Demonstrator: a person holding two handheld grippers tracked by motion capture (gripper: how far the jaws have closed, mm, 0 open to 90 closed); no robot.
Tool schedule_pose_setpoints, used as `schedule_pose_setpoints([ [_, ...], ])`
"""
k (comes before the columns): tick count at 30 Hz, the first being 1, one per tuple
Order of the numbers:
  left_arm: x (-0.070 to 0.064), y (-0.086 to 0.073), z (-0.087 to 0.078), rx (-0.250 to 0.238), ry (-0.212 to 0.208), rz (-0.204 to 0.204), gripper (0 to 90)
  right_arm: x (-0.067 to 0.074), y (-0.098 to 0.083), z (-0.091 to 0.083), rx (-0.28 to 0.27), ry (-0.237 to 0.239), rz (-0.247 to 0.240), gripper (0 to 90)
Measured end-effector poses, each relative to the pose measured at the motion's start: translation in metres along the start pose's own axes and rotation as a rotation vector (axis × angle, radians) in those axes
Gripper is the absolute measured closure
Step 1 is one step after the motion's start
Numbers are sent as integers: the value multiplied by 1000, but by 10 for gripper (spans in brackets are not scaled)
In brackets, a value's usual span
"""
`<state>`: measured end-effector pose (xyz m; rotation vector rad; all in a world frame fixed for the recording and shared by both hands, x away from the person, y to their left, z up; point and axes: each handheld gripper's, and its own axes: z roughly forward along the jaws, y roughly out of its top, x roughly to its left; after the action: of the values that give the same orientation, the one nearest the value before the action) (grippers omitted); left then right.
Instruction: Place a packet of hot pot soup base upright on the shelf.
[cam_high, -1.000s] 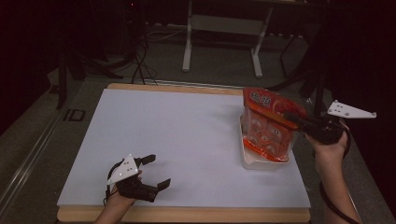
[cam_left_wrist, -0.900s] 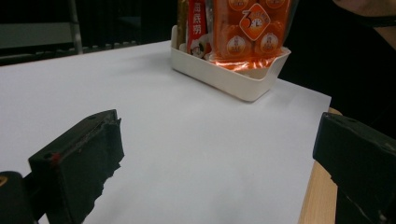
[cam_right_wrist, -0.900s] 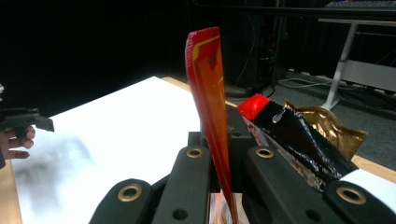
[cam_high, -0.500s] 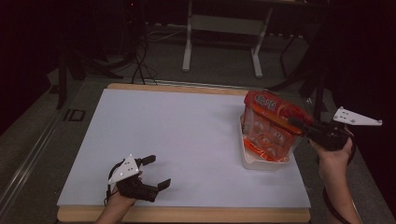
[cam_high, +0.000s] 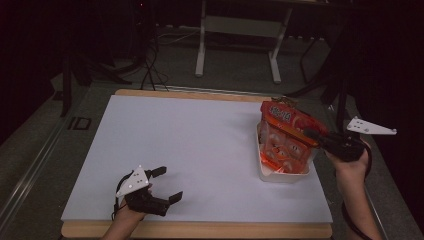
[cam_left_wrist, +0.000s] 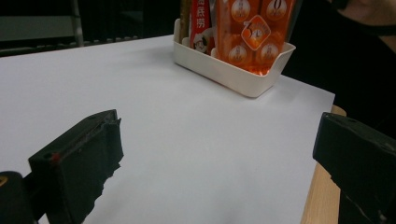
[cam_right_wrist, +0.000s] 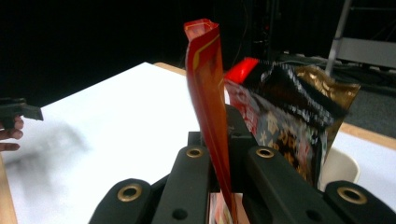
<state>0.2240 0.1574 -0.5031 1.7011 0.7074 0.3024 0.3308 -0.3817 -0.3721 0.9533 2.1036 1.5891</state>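
Observation:
An orange snack bag stands tilted in a white tray at the table's right side. My right gripper is shut on the bag's edge; in the right gripper view the thin orange bag edge rises pinched between the jaws of my right gripper. The left gripper view shows the orange bag and the white tray ahead across the table. My left gripper rests open near the front left of the table, nothing between the jaws of my left gripper.
A white board covers the wooden table. More packets, a red and dark one and a red-and-white one, stand in the tray behind the orange bag. Metal stand legs and cables lie on the floor beyond.
My right gripper has drawn to the right and a little toward the front, pulling the orange bag's edge with it so the bag leans more. The left gripper has stayed put.

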Motion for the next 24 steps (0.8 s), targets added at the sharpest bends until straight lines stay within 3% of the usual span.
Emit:
schedule_pose_setpoints([
  [7,-1,-1,2,7,-3,-2,18,-9,-17,-7,-7,-9,52,893],
  [8,-1,0,2,9,-2,1,17,-9,-18,-9,-5,-21,51,872],
  [10,-1,-1,2,10,-2,-1,17,-8,-17,-12,-16,-27,46,741],
  [11,-1,-1,2,10,-2,-1,17,-8,-17,-12,-16,-27,46,741],
  [14,0,-2,3,13,-2,-11,17,0,-4,-21,-75,-40,33,698],
  [17,0,-3,3,13,-4,-10,17,6,4,-24,-83,-80,10,665],
  [21,-1,-3,3,16,-7,-6,17,21,21,-28,-128,-24,-3,606],
  [24,-1,-3,3,16,-7,-7,17,29,26,-26,-130,-7,-11,570],
])
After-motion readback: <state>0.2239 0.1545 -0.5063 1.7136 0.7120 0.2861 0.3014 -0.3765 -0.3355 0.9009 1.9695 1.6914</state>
